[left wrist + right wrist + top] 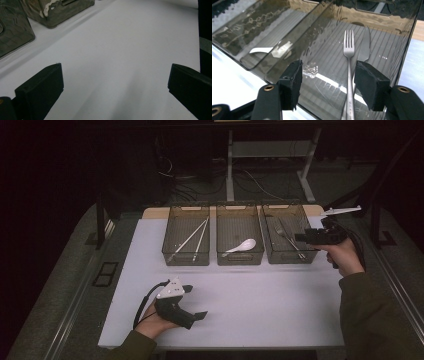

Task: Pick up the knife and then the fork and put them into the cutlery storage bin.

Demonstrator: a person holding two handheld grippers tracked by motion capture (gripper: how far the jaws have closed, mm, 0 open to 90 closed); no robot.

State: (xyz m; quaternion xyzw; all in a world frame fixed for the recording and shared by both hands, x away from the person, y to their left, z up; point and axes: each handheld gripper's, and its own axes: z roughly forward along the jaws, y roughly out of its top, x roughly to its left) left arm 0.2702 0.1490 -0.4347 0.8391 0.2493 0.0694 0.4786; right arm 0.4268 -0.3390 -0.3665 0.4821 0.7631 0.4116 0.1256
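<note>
Your left gripper [200,314] sits nearest the camera, low over the white table [250,305] near its front edge, with its jaws spread wide and nothing but bare tabletop between them, as the left gripper view shows. Your right gripper [298,238] hangs at the right end of a row of three smoky transparent bins, over the near right corner of the right bin [270,251]. In the right gripper view its jaws stand apart, released. The fork [349,65] lies free on the ribbed floor of that bin, tines pointing away from you, and its handle runs down between the two black pads without touching either. A knife [365,46] lies just beside the fork, on its right. In the middle bin [239,259] rests a white spoon [242,246]. The left bin [186,259] holds a pair of pale chopsticks [192,240] laid slantwise.
</note>
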